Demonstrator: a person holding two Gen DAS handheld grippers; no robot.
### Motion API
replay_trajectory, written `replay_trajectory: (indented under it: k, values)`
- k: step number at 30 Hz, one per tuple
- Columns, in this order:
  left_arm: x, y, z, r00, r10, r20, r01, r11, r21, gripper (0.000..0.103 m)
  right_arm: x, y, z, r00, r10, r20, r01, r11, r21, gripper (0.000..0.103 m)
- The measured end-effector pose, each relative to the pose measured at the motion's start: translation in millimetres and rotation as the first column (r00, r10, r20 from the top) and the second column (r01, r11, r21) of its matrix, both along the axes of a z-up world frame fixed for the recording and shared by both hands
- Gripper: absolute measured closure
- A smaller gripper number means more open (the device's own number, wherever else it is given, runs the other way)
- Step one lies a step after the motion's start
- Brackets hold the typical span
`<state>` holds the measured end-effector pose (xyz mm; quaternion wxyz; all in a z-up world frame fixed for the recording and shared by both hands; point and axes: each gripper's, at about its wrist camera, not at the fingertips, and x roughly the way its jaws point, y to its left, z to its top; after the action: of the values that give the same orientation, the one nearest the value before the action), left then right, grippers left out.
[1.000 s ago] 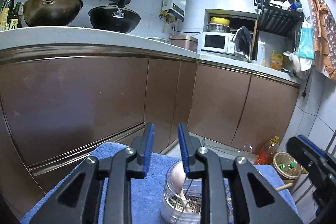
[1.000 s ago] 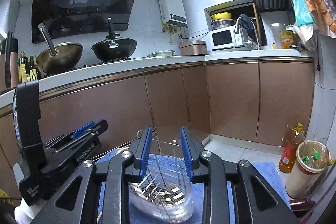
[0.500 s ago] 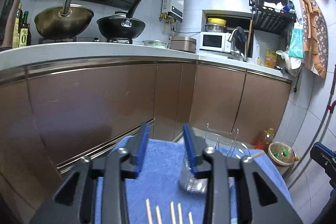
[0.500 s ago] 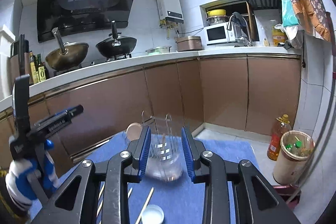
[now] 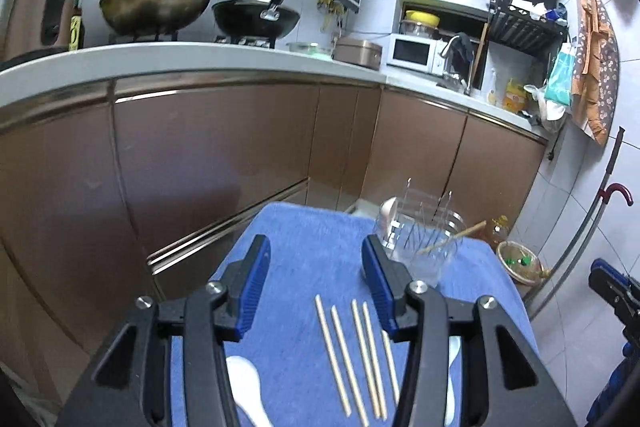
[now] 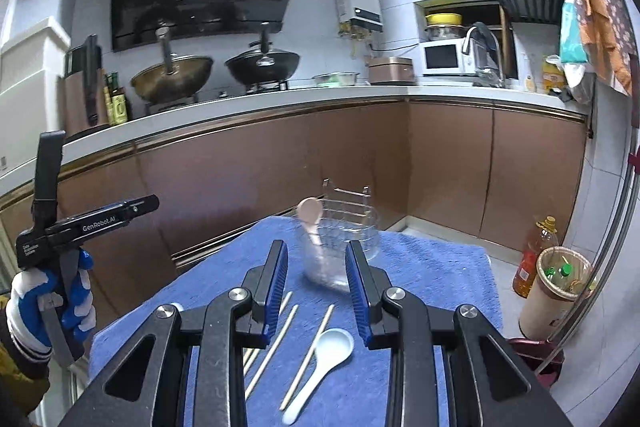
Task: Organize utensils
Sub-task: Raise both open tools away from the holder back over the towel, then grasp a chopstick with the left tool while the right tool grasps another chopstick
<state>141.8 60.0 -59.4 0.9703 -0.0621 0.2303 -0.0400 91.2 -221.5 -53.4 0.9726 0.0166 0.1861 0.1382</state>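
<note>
Now both the left gripper and right gripper have spread wide, empty, pulled back from the holder at frame centre, ready for chopsticks.

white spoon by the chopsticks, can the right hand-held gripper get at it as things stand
Probably yes. The white spoon lies flat on the blue cloth just below the open right hand-held gripper, with nothing over it. One chopstick lies close along its left side and might get pinched too.

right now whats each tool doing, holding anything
Left tool: open, holding nothing, above the chopsticks on the blue towel.
Right tool: open, holding nothing, aimed at the clear holder.
</note>
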Motion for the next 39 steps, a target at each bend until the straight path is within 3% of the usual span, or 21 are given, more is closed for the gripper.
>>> replay_trajectory:
  k: [6,18,30,39]
  values:
    - [-19,26,-8,0.996,0.042,-0.072,-0.041,0.999,0.02,0.057,-15,16,5,0.999,0.032,0.002,-0.032,0.999,-0.013,0.075]
    - [-42,60,-15,0.992,0.081,-0.094,-0.079,0.997,0.025,0.057,-23,29,4,0.998,0.058,-0.009,-0.059,0.998,-0.014,0.073]
    - [-18,51,-31,0.986,0.016,-0.166,-0.014,1.0,0.01,0.057,-3,20,-13,0.997,0.041,-0.07,-0.041,0.999,0.012,0.073]
    - [20,34,-62,0.955,-0.069,-0.29,0.06,0.997,-0.04,0.058,30,23,-41,0.981,0.054,-0.184,-0.052,0.999,0.015,0.073]
